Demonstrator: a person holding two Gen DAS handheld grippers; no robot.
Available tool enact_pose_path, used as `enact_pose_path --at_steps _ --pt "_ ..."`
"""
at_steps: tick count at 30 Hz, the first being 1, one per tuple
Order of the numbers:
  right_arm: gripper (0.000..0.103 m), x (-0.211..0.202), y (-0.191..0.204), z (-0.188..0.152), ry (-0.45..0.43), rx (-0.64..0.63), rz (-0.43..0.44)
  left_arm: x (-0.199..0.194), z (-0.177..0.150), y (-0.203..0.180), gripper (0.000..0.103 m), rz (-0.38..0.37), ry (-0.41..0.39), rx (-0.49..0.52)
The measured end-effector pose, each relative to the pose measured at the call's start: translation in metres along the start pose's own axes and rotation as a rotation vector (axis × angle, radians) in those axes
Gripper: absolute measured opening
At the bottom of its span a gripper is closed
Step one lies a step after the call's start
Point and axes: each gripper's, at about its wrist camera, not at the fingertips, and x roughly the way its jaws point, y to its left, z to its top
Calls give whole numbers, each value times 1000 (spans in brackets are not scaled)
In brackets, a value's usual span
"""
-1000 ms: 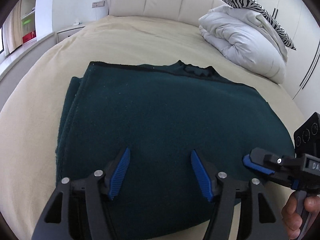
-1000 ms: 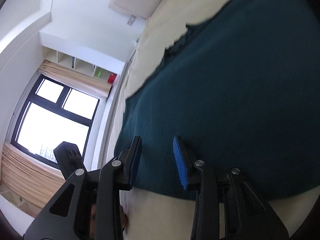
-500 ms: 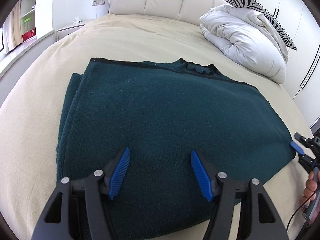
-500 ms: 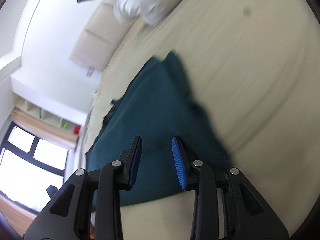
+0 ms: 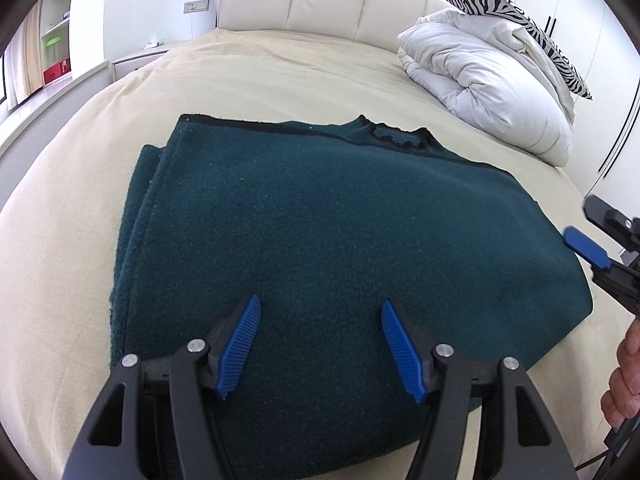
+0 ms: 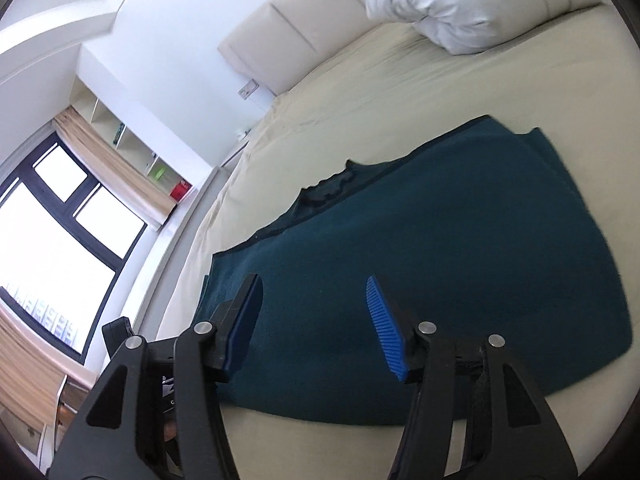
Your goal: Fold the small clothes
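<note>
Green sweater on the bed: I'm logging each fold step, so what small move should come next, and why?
Probably bring the right tool down to the sweater edge on its side and close on it. Both tools are open and hold nothing, the left tool hovers over the near hem, and the sweater lies flat as a wide rectangle on the bed, collar at the far edge, seemingly needing another fold.

You're in a home bedroom: ahead of your tools, a cream-sheeted bed (image 5: 280, 68), padded cream headboard (image 5: 320, 4), white duvet (image 5: 488, 92) (zebra-print pillow (image 5: 516, 16) on top).
</note>
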Motion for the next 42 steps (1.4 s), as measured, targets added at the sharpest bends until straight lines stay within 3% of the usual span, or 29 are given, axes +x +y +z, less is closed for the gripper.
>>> enact_pose_path --at_steps 7,11,14,19,22,24,28,30,32,35,38,42 --pt "53 67 23 4 112 -20 56 2 0 -1 66 6 -3 8" --pt "52 97 -13 4 157 69 37 2 0 -1 66 0 -2 4" --pt "50 93 -47 8 118 153 87 2 -1 -1 66 0 -3 4" --pt "50 60 -90 17 16 223 50 2 0 0 66 -3 -4 3" --pt "52 32 -106 23 -41 224 -34 2 0 1 66 -2 -4 4" --pt "53 8 -112 27 -83 216 -142 2 0 1 66 -3 -4 3" --pt "54 -44 -107 33 -187 106 -293 0 0 5 66 -25 -6 -17" --pt "72 -69 -95 36 -239 -8 -392 -3 2 9 66 -50 -5 -50" --pt "96 -88 -83 36 -298 -101 -474 -9 6 14 67 -80 -2 -105" --pt "103 -110 -70 34 -373 -217 -568 -16 11 12 66 -107 -3 -152" --pt "103 -115 -80 41 -317 -205 -519 -24 13 0 65 -167 -23 -151" --pt "103 -101 -124 51 -97 34 -260 -27 20 -21 65 -236 -46 -129"
